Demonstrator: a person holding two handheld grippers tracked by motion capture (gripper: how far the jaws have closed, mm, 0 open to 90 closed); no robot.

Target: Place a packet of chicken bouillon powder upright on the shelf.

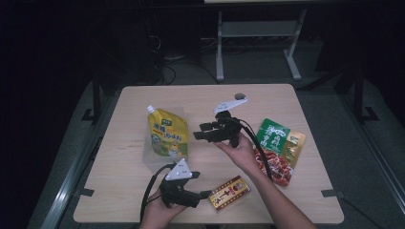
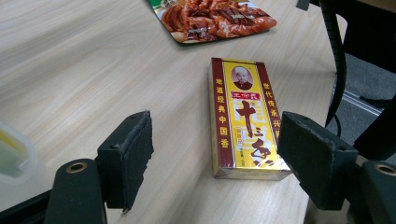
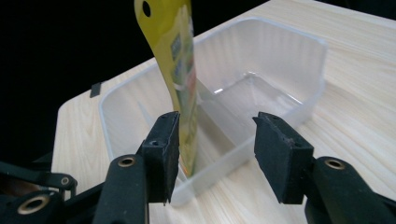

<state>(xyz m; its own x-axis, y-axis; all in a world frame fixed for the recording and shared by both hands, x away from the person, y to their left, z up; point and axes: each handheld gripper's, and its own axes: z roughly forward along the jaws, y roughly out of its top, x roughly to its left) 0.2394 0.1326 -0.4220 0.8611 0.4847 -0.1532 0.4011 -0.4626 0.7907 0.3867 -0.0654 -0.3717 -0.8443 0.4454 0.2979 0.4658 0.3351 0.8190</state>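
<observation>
- Yellow spout pouch [image 1: 167, 133] is standing in the clear plastic tub [image 1: 152, 161] at centre-left of the high view; in the right gripper view it is leaning upright against the tub's near wall [image 3: 219, 163], at frame centre.
- Risk: pouch looks top-heavy and loosely propped. A brush from a finger could be tipping it out over the rim, or shoving the light tub across the bench [image 1: 286, 98].
- Left gripper [image 1: 203, 194] is lying low at bottom centre-left of the high view, the hand under it with wrist near the bench edge, fingers pointing right toward the red-and-yellow spice box [image 1: 229, 192].
- Its fingers [image 2: 128, 156] are spread, nothing between the pads; the box [image 2: 245, 123] is lying flat just ahead, nearer the right-hand finger.
- Risk: closing from here could be catching only the box's corner and skidding it toward the bench edge close by.
- Right gripper [image 1: 203, 132] is sitting mid-frame, the hand cupping it from below, forearm running up from the lower right, fingers pointing left at the pouch.
- Its fingers [image 3: 163, 149] are standing apart, clear of the pouch, gripping nothing.
- Green-and-red meat packet [image 1: 277, 148] is lying flat at right, just beside that forearm; the trailing cable could be dragging it.
</observation>
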